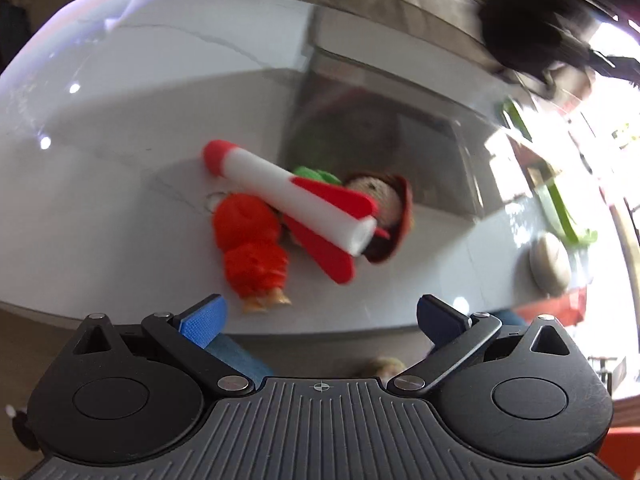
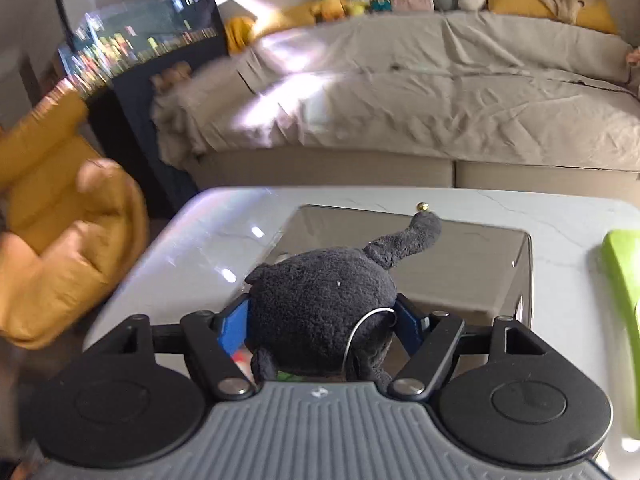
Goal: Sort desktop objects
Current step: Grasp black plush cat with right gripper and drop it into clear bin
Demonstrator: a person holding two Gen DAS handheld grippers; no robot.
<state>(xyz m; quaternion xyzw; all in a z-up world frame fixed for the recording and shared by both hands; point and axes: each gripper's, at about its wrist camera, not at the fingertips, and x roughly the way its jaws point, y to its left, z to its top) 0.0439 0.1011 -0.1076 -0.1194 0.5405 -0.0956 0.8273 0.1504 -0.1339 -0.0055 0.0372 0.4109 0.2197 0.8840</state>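
Observation:
In the left wrist view a red and white toy rocket (image 1: 294, 198) lies across an orange knitted toy (image 1: 250, 248) and a small doll with a brown hat (image 1: 380, 208) on the white table (image 1: 120, 200). My left gripper (image 1: 320, 316) is open and empty, just short of these toys. In the right wrist view my right gripper (image 2: 320, 320) is shut on a dark grey plush toy (image 2: 320, 300), held above the table in front of a clear grey box (image 2: 460, 264).
The clear box (image 1: 380, 120) stands just behind the toy pile. A green tray (image 2: 624, 300) sits at the table's right side, with a grey round object (image 1: 550, 264) near it. A covered sofa (image 2: 400, 100) and a yellow chair (image 2: 60, 220) lie beyond the table.

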